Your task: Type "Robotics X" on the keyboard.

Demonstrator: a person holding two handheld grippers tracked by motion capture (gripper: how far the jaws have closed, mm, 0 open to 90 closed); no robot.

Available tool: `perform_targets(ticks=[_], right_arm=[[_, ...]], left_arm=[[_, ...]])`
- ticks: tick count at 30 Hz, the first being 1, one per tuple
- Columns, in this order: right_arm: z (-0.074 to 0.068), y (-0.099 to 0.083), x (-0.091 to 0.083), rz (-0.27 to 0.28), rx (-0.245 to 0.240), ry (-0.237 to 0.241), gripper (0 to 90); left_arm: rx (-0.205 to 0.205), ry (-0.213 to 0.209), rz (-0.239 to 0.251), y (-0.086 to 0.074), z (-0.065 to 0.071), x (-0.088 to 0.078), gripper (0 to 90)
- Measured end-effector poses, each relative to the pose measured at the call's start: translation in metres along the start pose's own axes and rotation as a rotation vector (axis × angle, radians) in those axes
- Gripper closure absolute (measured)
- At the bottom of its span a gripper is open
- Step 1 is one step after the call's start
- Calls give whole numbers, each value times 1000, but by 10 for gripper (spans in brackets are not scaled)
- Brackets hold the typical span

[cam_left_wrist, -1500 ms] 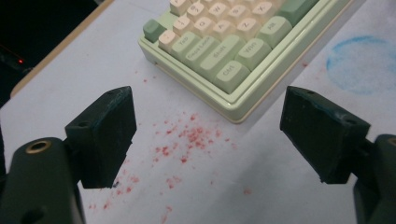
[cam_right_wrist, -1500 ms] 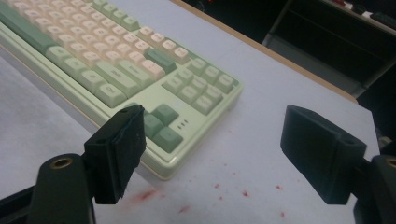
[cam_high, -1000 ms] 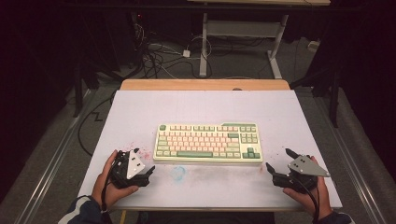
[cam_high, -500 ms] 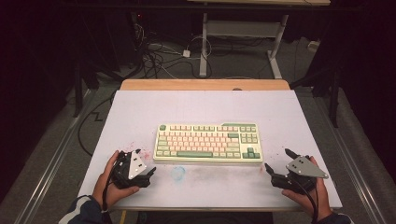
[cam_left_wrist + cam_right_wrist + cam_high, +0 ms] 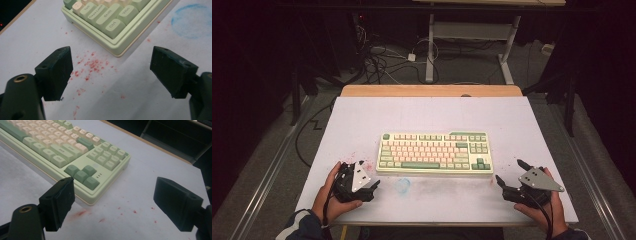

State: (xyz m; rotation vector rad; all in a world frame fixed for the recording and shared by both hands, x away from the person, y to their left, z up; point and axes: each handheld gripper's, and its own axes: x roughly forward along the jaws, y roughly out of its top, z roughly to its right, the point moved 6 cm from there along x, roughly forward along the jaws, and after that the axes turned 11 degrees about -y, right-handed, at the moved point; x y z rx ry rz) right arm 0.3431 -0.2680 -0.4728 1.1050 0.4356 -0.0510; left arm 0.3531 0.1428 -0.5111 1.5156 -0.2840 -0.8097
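Observation:
A pale green and cream keyboard (image 5: 434, 152) lies flat in the middle of the white table top (image 5: 362, 120). My left gripper (image 5: 373, 188) rests on the table just off the keyboard's near left corner, held in a hand. Its jaws stand wide open with nothing between them. In the left gripper view, the left gripper (image 5: 111, 62) looks at the keyboard's (image 5: 110, 22) Ctrl corner. My right gripper (image 5: 509, 171) rests off the near right corner, open and holding nothing. In the right gripper view, the right gripper (image 5: 115, 195) faces the keyboard's (image 5: 62, 147) arrow keys.
Red specks (image 5: 92, 65) and a faint blue ring stain (image 5: 402, 186) mark the table surface near the front. A wooden strip (image 5: 432, 90) runs along the far edge. Beyond it, cables (image 5: 382, 62) and white desk legs (image 5: 430, 50) sit on the dark floor.

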Motion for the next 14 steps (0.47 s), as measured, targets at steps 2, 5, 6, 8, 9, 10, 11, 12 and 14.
perform_targets(ticks=[2,5,6,8,9,10,11,12,14], right_arm=[[0,0,0,1,-1,0,176],[0,0,0,-2,1,3,174],[0,0,0,-3,1,6,172],[-1,0,0,-7,-2,15,172],[-2,0,0,-5,-7,15,171],[-2,0,0,-4,-9,15,171],[-2,0,0,-1,-12,16,171],[-2,0,0,-1,-6,16,171],[-1,-1,1,-1,-4,15,171]], left_arm=[[0,1,0,0,0,0,172],[0,5,3,1,-1,0,172],[-2,6,2,1,-1,0,172],[1,9,-2,0,-2,0,173],[2,10,-2,1,-2,1,172],[-1,8,-2,1,-2,1,172],[-3,9,-4,1,-2,1,172],[-3,11,-4,0,-3,2,172],[-5,9,-4,1,-3,3,172]])
